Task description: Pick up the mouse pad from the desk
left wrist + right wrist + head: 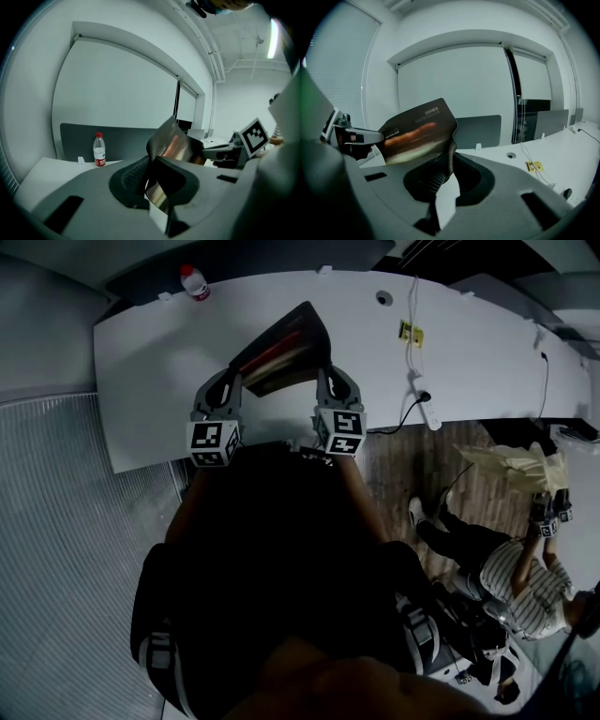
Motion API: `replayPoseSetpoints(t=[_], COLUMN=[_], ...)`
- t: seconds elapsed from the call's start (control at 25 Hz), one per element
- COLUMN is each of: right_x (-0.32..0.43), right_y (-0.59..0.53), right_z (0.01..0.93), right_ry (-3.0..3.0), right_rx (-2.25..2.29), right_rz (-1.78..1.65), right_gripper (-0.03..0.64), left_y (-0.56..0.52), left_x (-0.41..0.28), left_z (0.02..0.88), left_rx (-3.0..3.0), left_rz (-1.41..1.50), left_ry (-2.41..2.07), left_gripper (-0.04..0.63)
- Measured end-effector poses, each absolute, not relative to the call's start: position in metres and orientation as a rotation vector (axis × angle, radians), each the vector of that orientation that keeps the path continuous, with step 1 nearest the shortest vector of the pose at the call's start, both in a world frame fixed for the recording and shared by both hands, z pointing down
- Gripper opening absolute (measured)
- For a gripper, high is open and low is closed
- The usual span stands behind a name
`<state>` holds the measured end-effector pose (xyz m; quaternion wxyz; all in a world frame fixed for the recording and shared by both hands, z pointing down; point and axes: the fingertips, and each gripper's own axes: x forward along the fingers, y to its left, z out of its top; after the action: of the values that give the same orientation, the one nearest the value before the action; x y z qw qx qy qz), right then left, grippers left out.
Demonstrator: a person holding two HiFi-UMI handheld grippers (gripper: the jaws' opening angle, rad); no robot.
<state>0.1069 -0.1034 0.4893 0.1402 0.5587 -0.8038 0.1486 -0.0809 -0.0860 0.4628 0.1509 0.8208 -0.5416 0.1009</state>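
Both left tool [234, 381] and right tool [326, 379] pinch the mouse pad [286, 345].

Dim, cool indoor light, ceiling strip light [273, 40] glaring, heavy fisheye bending, black vignetted corners

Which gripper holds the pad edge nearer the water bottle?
The left gripper: it clamps the mouse pad on the water bottle side, while the right gripper clamps the edge toward the power strip.
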Motion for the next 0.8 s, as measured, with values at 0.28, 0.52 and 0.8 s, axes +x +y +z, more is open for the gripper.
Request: replayPoseSetpoints(t=[0.28,0.52,0.8], right_x=[0.113,0.114,0.112], right_y=[-0.102,-0.1,-0.095], right_z=[0.461,0.449,0.444], right_ry=[-2.365,-2.394,-2.406], right_rx=[1.663,1.679,1.674], right_rz=[0.403,0.394,0.399], right_gripper=[0.029,0.031,0.029], left_y=[-0.085,-0.086,-0.077], left_x=[-0.077,-0.076,-0.076], left_z=[0.44,0.419,0.415], left_rx=[2.405,2.451,2.435], left_rz=[0.236,0.186,0.167], left_ry=[-1.586,-1.608,-1.611], left_gripper=[0.031,0.031,0.031])
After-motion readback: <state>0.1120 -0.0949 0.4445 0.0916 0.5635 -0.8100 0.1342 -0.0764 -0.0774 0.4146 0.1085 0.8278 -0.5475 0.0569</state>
